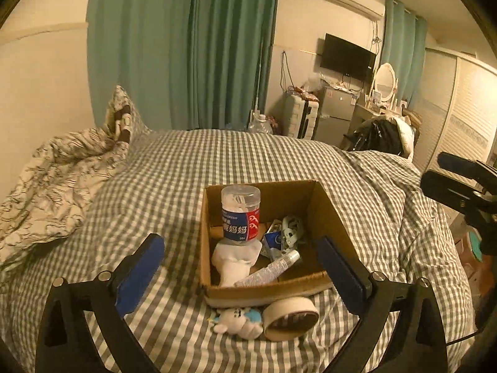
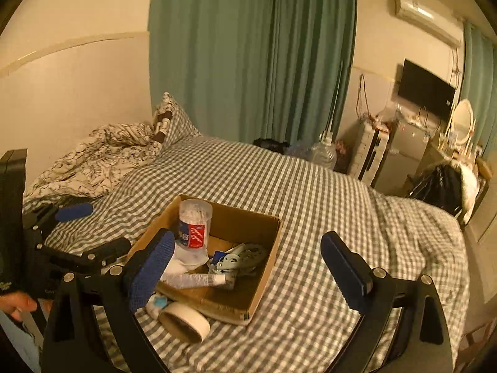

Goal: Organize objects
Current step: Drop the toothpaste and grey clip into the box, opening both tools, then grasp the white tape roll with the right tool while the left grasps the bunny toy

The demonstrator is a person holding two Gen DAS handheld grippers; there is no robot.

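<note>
Cardboard box is sitting on the checked bed, holding an upright cotton-swab jar, a white sock, a tube and a pale clip. At its 6 o'clock, a tape roll and plush toy are lying. Left gripper and right gripper are hovering, jaws spread wide, grasping nothing.

Cloth, cardboard and plastic, mostly matt

The bed is covered in soft checked cloth; the box is seen as matt brown cardboard, the jar as clear glossy plastic, the tape roll as matt paper; textured blue pads are fitted to black plastic tongs.
</note>
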